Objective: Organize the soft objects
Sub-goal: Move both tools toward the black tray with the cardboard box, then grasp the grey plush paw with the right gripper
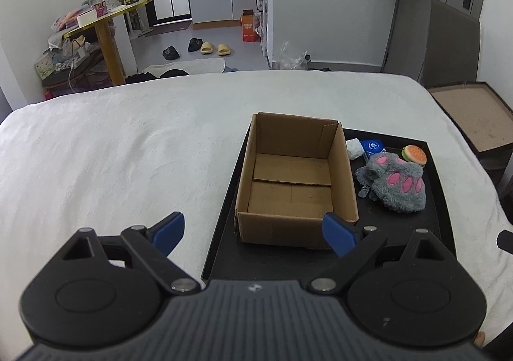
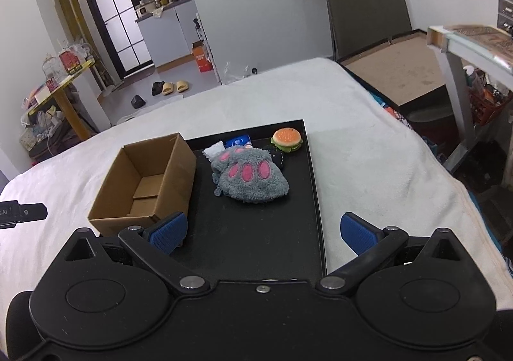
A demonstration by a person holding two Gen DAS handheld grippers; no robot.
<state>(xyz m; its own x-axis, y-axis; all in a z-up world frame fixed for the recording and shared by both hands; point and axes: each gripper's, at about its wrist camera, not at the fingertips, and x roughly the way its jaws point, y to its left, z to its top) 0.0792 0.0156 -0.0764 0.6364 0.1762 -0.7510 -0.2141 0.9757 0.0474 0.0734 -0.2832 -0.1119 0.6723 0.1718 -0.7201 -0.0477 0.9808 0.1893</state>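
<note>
An open, empty cardboard box [image 1: 295,181] [image 2: 144,181] stands on the left of a black tray [image 1: 429,220] [image 2: 256,233] on a white bed. Right of the box lie a grey plush paw with pink pads [image 1: 397,184] [image 2: 250,178], a burger toy [image 1: 415,154] [image 2: 287,139], a blue tissue pack [image 1: 372,146] [image 2: 239,140] and a white soft bundle [image 1: 354,149] [image 2: 214,149]. My left gripper [image 1: 253,233] is open and empty, just before the box's near wall. My right gripper [image 2: 263,233] is open and empty, above the tray's near part, short of the paw.
The white bedspread [image 1: 112,152] [image 2: 368,152] stretches left of and beyond the tray. A brown low platform [image 1: 474,111] [image 2: 400,69] lies off the bed's right edge. A glass-topped desk [image 2: 474,40] stands far right. Part of the left gripper [image 2: 22,213] shows at the right wrist view's left edge.
</note>
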